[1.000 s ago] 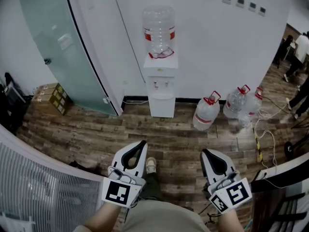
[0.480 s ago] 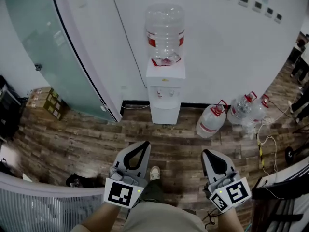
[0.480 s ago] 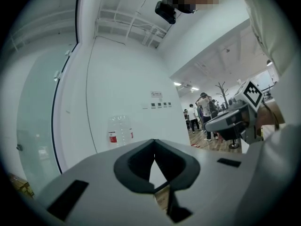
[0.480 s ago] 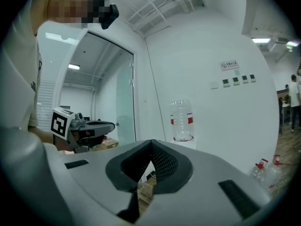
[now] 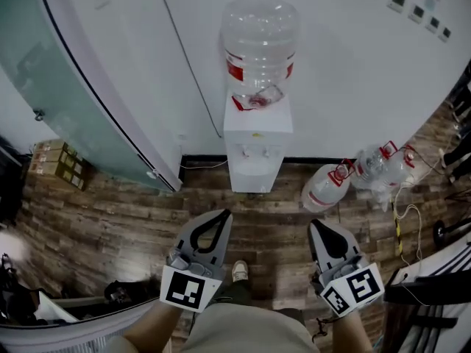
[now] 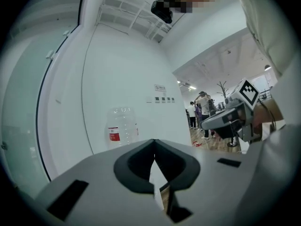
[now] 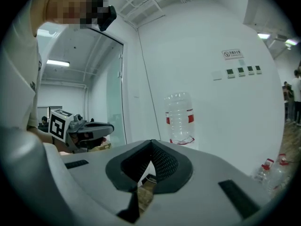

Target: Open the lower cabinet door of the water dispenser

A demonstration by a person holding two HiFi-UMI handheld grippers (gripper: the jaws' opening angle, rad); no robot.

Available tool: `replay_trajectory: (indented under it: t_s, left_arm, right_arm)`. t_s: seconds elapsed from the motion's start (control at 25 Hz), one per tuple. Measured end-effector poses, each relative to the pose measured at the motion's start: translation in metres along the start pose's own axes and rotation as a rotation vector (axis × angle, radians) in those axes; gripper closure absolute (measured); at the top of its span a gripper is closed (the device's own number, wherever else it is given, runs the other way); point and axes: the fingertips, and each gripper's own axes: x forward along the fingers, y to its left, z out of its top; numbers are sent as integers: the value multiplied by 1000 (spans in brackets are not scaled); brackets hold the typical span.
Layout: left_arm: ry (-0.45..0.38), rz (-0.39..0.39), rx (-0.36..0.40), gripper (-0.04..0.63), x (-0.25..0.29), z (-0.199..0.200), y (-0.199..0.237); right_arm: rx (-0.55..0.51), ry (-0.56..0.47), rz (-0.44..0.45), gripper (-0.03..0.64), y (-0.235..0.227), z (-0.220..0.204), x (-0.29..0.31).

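Observation:
The white water dispenser stands against the wall, with a clear bottle upside down on top. Its lower cabinet door faces me and looks shut. My left gripper and right gripper are held side by side over the wooden floor, well short of the dispenser. Both point toward it, shut and holding nothing. In the left gripper view the bottle rises above the shut left gripper, and the dispenser's body is hidden behind it. The right gripper view shows the bottle beyond the shut right gripper.
Three spare water bottles lie on the floor right of the dispenser, beside loose cables. A frosted glass door and cardboard boxes are at the left. My shoe shows between the grippers.
Both grippers and I have moved forward toward the dispenser, which now looks larger and nearer. Both grippers stay shut and side by side.

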Motion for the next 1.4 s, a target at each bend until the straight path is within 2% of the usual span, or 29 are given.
replay_trajectory:
  t_s: [0.32, 0.48, 0.64, 1.0, 1.12, 1.28, 1.36, 1.4]
  left_arm:
    - [10, -31, -2, 589, 45, -13, 38]
    - [11, -20, -24, 589, 57, -17, 46]
    - [15, -11, -24, 589, 68, -18, 44]
    - [57, 95, -25, 589, 99, -28, 40]
    - [62, 113, -48, 589, 116, -32, 36]
    - [61, 133, -37, 589, 142, -40, 34]
    - [45, 133, -42, 589, 155, -46, 32]
    - [38, 127, -39, 589, 161, -50, 30]
  right_arm:
    - [7, 19, -60, 611, -28, 7, 42]
    - [47, -14, -27, 611, -31, 20, 49]
    - [1, 5, -41, 611, -47, 19, 53]
    - [1, 23, 28, 611, -98, 10, 73]
    - [33, 16, 37, 611, -123, 6, 81]
    - [52, 1, 55, 609, -154, 1, 94]
    - [101, -38, 87, 578, -166, 0, 103]
    - [134, -57, 106, 533, -171, -2, 108]
